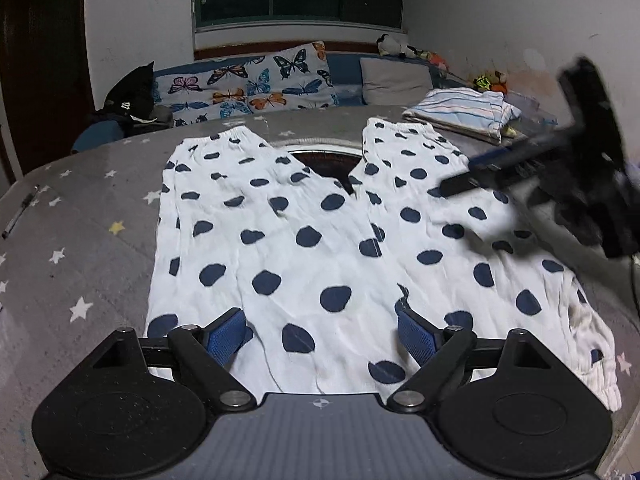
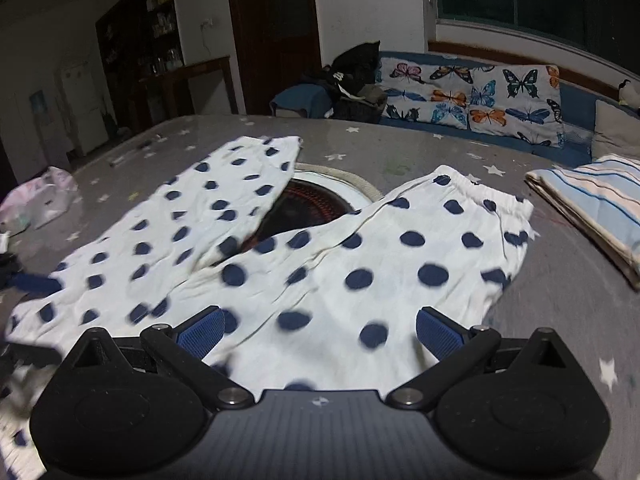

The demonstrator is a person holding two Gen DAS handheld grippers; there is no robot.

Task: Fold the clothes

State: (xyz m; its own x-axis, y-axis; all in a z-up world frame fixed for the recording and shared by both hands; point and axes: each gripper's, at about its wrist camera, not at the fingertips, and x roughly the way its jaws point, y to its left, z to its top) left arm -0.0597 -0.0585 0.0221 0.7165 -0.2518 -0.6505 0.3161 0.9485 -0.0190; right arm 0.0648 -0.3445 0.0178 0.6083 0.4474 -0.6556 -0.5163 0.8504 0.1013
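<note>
White trousers with dark blue dots [image 1: 312, 240] lie spread flat on the grey star-print table cover [image 1: 80, 248], both legs pointing away and apart. My left gripper [image 1: 322, 332] hovers over the waist end, open, with nothing pinched between its blue pads. The right gripper [image 1: 568, 176] shows blurred at the right, above the right leg. In the right wrist view the trousers [image 2: 320, 264] lie ahead, and my right gripper [image 2: 320, 334] stands open above the cloth, holding nothing.
A round dark opening [image 1: 324, 164] in the table shows between the two legs. A folded striped cloth [image 1: 464, 114] lies at the far right. A pen [image 1: 20, 212] rests at the left edge. A sofa with butterfly cushions [image 1: 248, 84] stands behind the table.
</note>
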